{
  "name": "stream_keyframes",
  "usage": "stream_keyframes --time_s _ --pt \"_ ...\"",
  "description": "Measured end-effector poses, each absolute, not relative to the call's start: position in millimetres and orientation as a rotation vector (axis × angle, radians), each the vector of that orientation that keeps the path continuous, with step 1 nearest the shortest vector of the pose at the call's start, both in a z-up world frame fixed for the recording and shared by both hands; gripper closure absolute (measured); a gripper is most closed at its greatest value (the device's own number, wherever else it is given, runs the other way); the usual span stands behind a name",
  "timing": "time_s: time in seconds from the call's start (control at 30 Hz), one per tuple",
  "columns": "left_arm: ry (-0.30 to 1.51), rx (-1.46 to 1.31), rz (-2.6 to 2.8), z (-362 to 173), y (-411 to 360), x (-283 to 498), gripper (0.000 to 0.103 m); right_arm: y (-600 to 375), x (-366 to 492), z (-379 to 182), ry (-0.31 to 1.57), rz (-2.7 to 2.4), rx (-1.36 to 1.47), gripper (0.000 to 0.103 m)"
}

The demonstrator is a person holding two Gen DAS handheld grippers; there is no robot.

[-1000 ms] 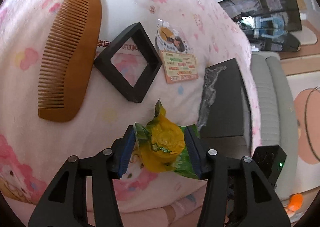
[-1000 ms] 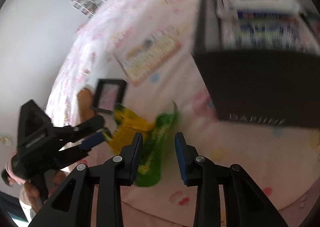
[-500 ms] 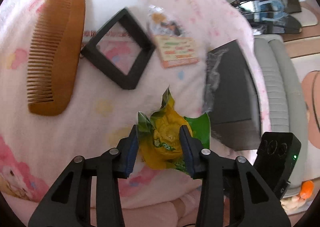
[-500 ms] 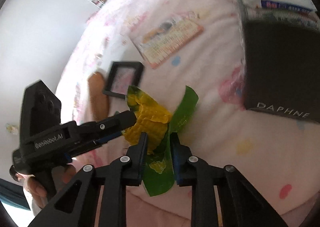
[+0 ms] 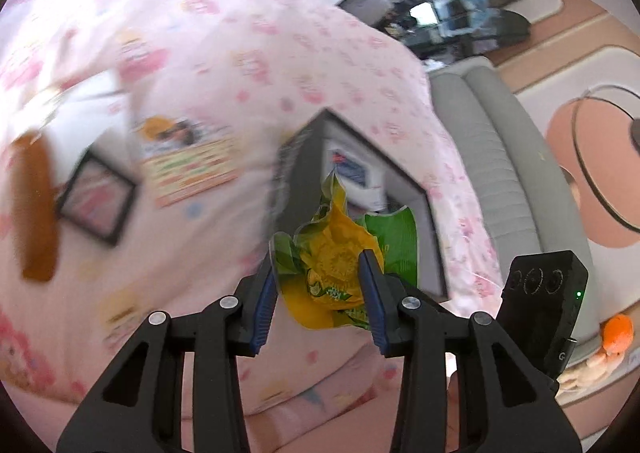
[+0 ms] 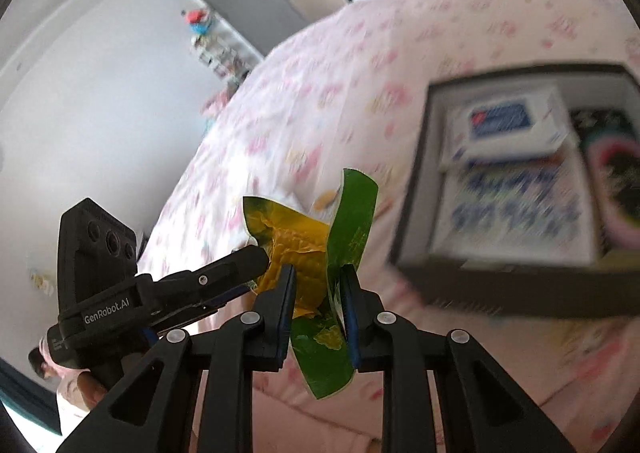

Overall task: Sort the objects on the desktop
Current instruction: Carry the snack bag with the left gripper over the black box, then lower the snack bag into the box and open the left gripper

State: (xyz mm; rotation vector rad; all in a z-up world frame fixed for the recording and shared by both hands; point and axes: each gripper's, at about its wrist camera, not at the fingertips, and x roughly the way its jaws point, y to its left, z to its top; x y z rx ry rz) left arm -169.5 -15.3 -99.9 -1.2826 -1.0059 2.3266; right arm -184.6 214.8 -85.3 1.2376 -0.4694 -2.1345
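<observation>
A crumpled yellow and green snack wrapper (image 5: 332,265) is held up off the pink bedspread. My left gripper (image 5: 318,285) is shut on its yellow part. My right gripper (image 6: 318,285) is shut on its green flap (image 6: 352,221); the left gripper's body (image 6: 160,289) shows at its left. An open black box (image 5: 316,157) holding a white and blue packet (image 5: 352,173) lies just beyond the wrapper; in the right wrist view the box (image 6: 416,181) is at the right with several packets inside.
On the bedspread at the left lie a brown wooden comb (image 5: 36,213), a black square frame (image 5: 96,205) and a printed card (image 5: 188,165). A grey cushioned edge (image 5: 500,173) runs along the right of the bed.
The right gripper has closed on the wrapper's green flap. Both grippers have lifted the wrapper off the bedspread and carried it toward the black box.
</observation>
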Motion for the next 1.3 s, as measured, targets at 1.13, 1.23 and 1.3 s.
stream_keyframes --time_s 1.13,1.23,1.3 --pt "-0.597 -1.464 2.542 -128 107 -282 0.052 298 -291 -142 -0.507 -2.396 1.441 0.084" --pt "-0.55 -1.447 2.481 -126 110 -277 0.053 302 -283 -135 -0.5 -2.409 1.44 0.084" --pt "-0.516 -1.456 2.44 -128 116 -273 0.055 303 -275 -131 -0.476 -2.406 1.426 0.084"
